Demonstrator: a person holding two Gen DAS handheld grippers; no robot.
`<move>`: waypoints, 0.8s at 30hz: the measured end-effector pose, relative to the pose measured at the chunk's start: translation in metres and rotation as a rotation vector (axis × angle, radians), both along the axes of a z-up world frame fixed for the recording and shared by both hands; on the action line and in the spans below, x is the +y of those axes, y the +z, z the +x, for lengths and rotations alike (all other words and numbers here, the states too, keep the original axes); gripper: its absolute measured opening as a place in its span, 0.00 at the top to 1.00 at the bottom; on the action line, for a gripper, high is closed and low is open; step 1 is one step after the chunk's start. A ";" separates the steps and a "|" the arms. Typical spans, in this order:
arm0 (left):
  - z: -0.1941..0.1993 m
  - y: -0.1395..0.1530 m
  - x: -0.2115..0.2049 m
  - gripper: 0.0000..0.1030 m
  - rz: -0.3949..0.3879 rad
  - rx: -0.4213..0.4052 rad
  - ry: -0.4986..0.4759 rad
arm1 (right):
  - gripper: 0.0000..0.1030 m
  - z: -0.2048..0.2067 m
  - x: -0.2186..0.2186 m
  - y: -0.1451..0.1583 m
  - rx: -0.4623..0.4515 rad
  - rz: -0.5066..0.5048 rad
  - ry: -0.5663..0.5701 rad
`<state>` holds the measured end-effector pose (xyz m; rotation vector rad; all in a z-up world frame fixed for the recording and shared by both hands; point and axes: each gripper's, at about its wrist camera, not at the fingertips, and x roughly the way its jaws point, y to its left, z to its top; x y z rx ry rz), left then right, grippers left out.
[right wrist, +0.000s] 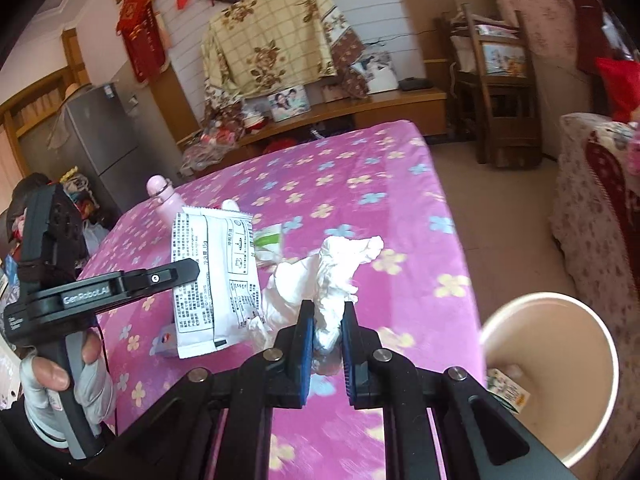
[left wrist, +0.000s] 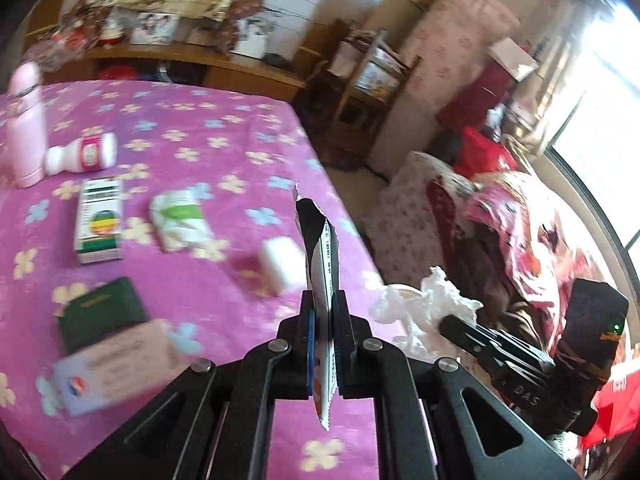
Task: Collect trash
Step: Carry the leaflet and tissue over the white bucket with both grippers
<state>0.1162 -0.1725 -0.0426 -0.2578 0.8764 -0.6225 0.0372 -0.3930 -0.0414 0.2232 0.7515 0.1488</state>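
Note:
My left gripper [left wrist: 323, 300] is shut on a flat white sachet wrapper [left wrist: 320, 264] with black print, held edge-on above the pink flowered tablecloth [left wrist: 192, 128]. The right wrist view shows the same wrapper [right wrist: 214, 280] broadside, with the left gripper [right wrist: 192, 270] clamped on its left side. My right gripper [right wrist: 327, 322] is shut on a crumpled white tissue [right wrist: 332, 272] that sticks up between its blue pads. In the left wrist view the tissue [left wrist: 424, 304] hangs at the right, off the table's edge. A cream paper cup [right wrist: 556, 384] stands open at the lower right.
On the cloth lie a pink flask [left wrist: 26, 124], a small white bottle [left wrist: 84, 154], a medicine box [left wrist: 100, 220], a tissue pack [left wrist: 180, 220], a white lump [left wrist: 282, 264], a green booklet [left wrist: 100, 312] and a pale box [left wrist: 116, 364]. A covered sofa [right wrist: 592, 208] stands right of the table.

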 end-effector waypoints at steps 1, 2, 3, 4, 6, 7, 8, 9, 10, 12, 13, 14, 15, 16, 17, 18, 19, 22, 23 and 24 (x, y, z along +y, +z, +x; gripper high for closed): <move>-0.004 0.001 -0.010 0.92 0.001 -0.003 -0.018 | 0.87 -0.006 -0.008 0.001 0.000 -0.007 -0.016; -0.007 0.002 -0.022 0.92 0.004 -0.005 -0.039 | 0.87 -0.010 -0.014 0.002 0.000 -0.010 -0.028; -0.010 0.003 -0.031 0.92 0.006 -0.006 -0.055 | 0.87 -0.016 -0.023 0.003 0.001 -0.012 -0.046; -0.014 0.003 -0.043 0.92 0.008 -0.007 -0.077 | 0.87 -0.021 -0.031 0.004 0.002 -0.015 -0.060; -0.019 0.003 -0.062 0.92 0.011 -0.007 -0.108 | 0.87 -0.031 -0.048 0.005 0.005 -0.028 -0.098; -0.021 0.002 -0.072 0.92 0.012 -0.006 -0.124 | 0.87 -0.036 -0.057 0.005 0.009 -0.031 -0.118; -0.024 0.001 -0.084 0.92 0.016 -0.007 -0.142 | 0.87 -0.040 -0.067 0.004 0.014 -0.030 -0.139; -0.025 0.000 -0.092 0.92 0.020 -0.008 -0.156 | 0.87 -0.045 -0.077 0.003 0.018 -0.034 -0.160; -0.027 -0.002 -0.103 0.92 0.024 -0.005 -0.173 | 0.87 -0.048 -0.085 0.002 0.021 -0.040 -0.176; -0.032 -0.006 -0.125 0.92 0.033 -0.002 -0.204 | 0.87 -0.055 -0.104 -0.002 0.034 -0.050 -0.216; -0.033 -0.006 -0.131 0.92 0.036 -0.002 -0.213 | 0.87 -0.058 -0.113 -0.005 0.041 -0.048 -0.233; -0.034 -0.008 -0.141 0.92 0.039 -0.002 -0.227 | 0.87 -0.060 -0.120 -0.007 0.046 -0.045 -0.246; -0.035 -0.010 -0.148 0.92 0.043 -0.002 -0.236 | 0.87 -0.061 -0.127 -0.009 0.051 -0.043 -0.260; -0.035 -0.012 -0.157 0.92 0.048 -0.002 -0.248 | 0.87 -0.063 -0.135 -0.012 0.057 -0.042 -0.276; -0.036 -0.013 -0.163 0.92 0.050 -0.002 -0.256 | 0.87 -0.064 -0.142 -0.016 0.062 -0.045 -0.292; -0.036 -0.015 -0.169 0.92 0.051 -0.002 -0.263 | 0.87 -0.066 -0.148 -0.019 0.067 -0.045 -0.307; -0.036 -0.016 -0.175 0.92 0.051 -0.001 -0.269 | 0.87 -0.067 -0.155 -0.022 0.073 -0.041 -0.319; -0.033 -0.018 -0.190 0.92 0.046 0.006 -0.281 | 0.87 -0.070 -0.167 -0.029 0.087 -0.053 -0.357; -0.033 -0.019 -0.194 0.92 0.048 0.006 -0.283 | 0.87 -0.069 -0.170 -0.031 0.091 -0.061 -0.371; -0.033 -0.019 -0.199 0.92 0.049 0.005 -0.285 | 0.87 -0.069 -0.174 -0.032 0.094 -0.067 -0.385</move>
